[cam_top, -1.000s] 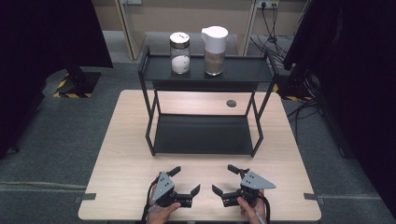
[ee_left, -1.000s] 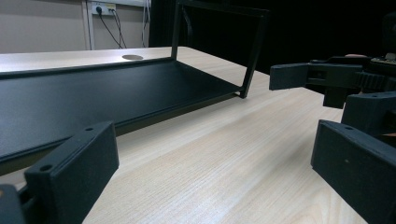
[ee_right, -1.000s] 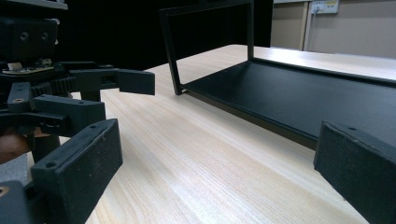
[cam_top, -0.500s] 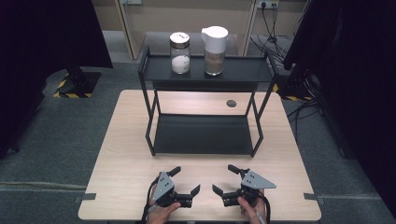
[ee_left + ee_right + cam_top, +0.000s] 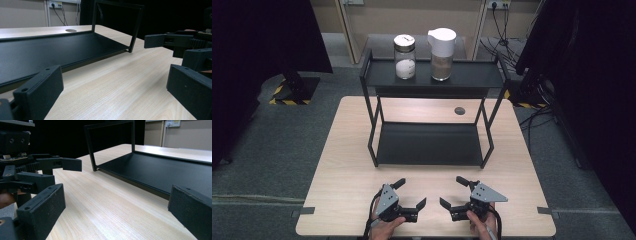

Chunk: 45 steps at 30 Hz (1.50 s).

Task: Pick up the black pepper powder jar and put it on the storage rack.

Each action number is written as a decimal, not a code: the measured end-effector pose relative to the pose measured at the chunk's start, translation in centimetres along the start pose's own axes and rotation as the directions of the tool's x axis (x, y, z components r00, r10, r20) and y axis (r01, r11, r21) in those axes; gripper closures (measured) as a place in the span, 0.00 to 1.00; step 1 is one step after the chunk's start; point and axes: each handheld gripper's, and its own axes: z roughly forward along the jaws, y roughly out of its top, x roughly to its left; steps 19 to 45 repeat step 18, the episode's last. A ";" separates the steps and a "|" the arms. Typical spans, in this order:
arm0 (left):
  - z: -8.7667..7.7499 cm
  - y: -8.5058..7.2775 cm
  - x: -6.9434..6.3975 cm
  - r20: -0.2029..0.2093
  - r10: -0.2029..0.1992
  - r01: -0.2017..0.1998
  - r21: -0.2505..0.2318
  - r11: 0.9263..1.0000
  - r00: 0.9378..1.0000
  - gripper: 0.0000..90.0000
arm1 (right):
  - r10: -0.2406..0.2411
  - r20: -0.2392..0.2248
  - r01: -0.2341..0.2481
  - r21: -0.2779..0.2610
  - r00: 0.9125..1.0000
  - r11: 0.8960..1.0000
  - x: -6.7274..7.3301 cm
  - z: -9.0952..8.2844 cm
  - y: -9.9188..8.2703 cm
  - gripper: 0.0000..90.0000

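Both grippers rest low over the front edge of the light wooden table [image 5: 347, 165], each held by a hand. My left gripper [image 5: 411, 193] is open with nothing between its jaws, and it angles toward the right one. My right gripper [image 5: 452, 191] is open too and mirrors it. Seen from the left gripper view, my left gripper [image 5: 115, 95] spans bare wood, with the right gripper [image 5: 170, 41] farther off. The right gripper view has my right gripper [image 5: 117, 212] wide apart over bare wood and the left gripper [image 5: 37, 170] at the left.
A black two-tier metal shelf [image 5: 427, 145] stands mid-table, its lower tier bare. On its top tier [image 5: 472, 77] stand a glass jar [image 5: 404, 56] of white powder and a white-lidded pitcher [image 5: 442, 47] with brown contents. A round cable hole [image 5: 459, 110] lies behind the shelf.
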 end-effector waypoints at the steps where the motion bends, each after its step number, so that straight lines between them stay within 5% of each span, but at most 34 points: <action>1: 0.0 0.0 0.0 0.000 0.000 0.000 0.000 1.000 1.000 0.00 | 0.000 0.000 0.000 0.000 1.000 1.000 0.0 0.0 0.0 0.02; 45: 0.0 0.0 0.0 -0.001 0.000 0.000 0.000 1.000 1.000 0.00 | 0.004 0.001 -0.004 -0.005 1.000 1.000 -0.1 -0.1 0.0 0.02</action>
